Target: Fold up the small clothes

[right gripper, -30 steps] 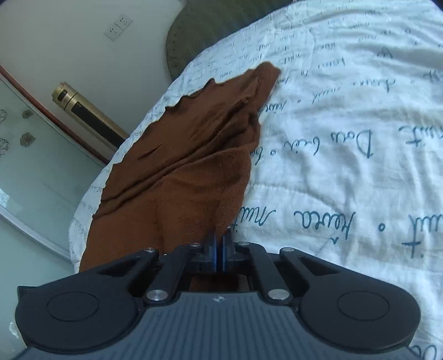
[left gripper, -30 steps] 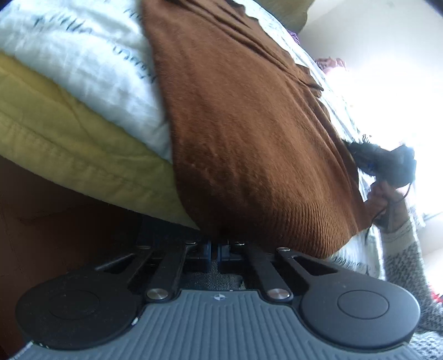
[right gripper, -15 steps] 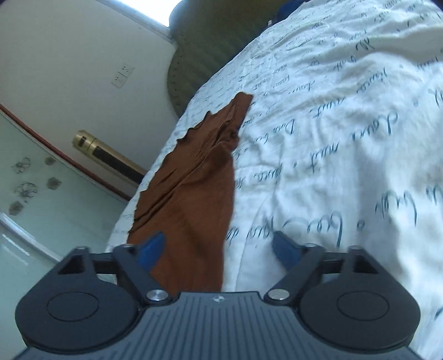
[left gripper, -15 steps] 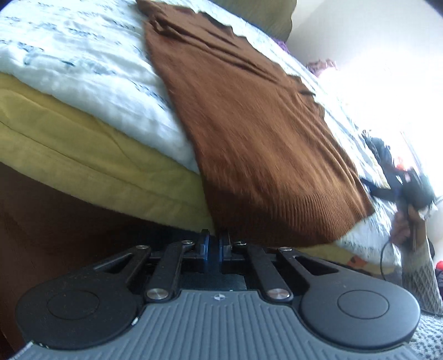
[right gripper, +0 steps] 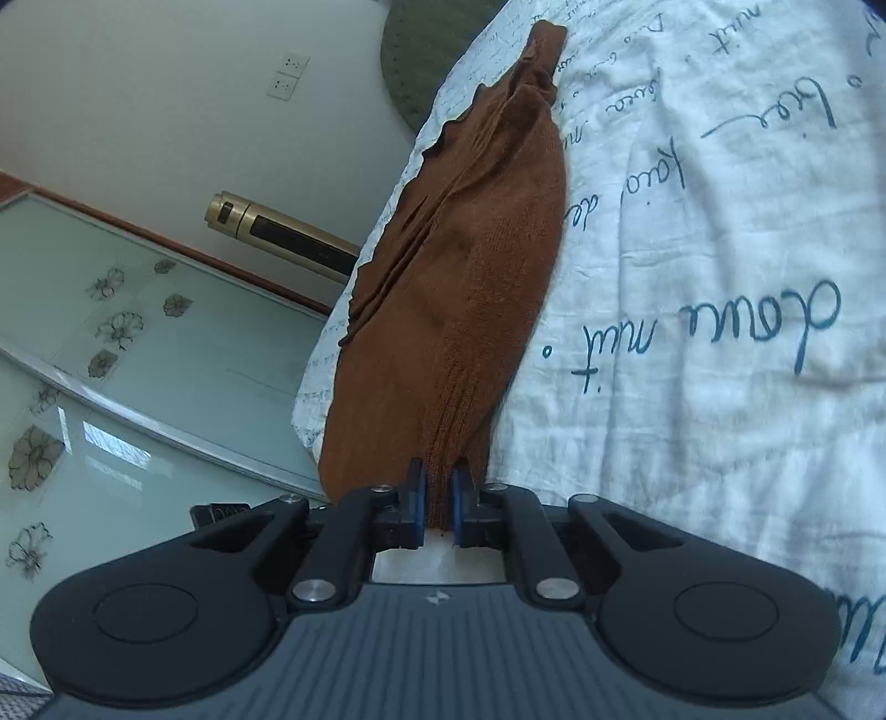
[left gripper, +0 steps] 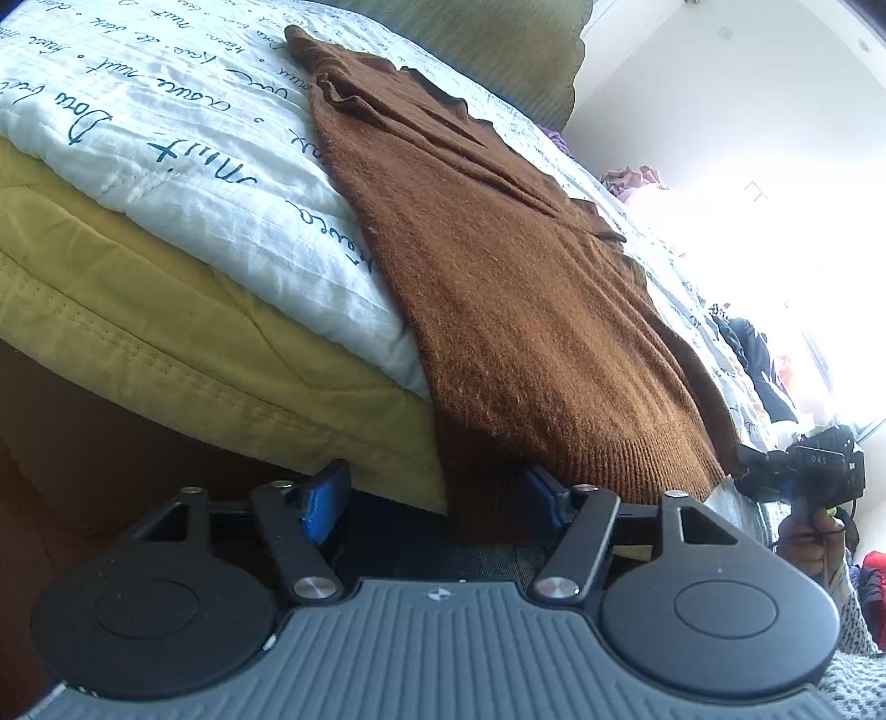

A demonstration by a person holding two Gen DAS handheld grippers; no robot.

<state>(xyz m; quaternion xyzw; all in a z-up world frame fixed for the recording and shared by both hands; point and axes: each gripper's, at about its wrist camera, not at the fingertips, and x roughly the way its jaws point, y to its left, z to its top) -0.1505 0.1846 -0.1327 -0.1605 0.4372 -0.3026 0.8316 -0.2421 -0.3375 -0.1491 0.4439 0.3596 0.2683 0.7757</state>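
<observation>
Lying lengthwise near the edge of the bed, the rust-brown knitted garment (left gripper: 515,288) runs from a ribbed hem at your end to a bunched far end.

Left wrist view only: the mustard-yellow stitched underlayer (left gripper: 183,343) beneath the white quilted bedcover with blue handwriting print (left gripper: 183,166); a dark olive cushion (left gripper: 498,50) at the bed's far end; and your right tool (left gripper: 797,471) at the garment's far hem corner, held in your hand (left gripper: 811,545) with a speckled knit sleeve (left gripper: 855,620) below it.

Right wrist view only: a cream wall with two white sockets (right gripper: 288,75), a brass-coloured cylinder with a dark panel (right gripper: 282,235), and pale green glass panels with flower motifs (right gripper: 144,354) framed in reddish wood.

Materials: the garment is a fuzzy fine knit, creased in long folds, with ribbing at the hem; the bedcover (right gripper: 720,277) is soft and puckered; both tools are matt black with blue pads.

Position and tool state:
- Your left tool (left gripper: 437,501): jaws opening, standing wide. The hem corner hanging over the bed's edge lies between the fingers, and neither pad presses on it.
- Your right tool (right gripper: 437,507): jaws closing, nearly together, pads pinching a gathered ridge of ribbed hem (right gripper: 443,454); the garment stretches away from it along the bedcover.
</observation>
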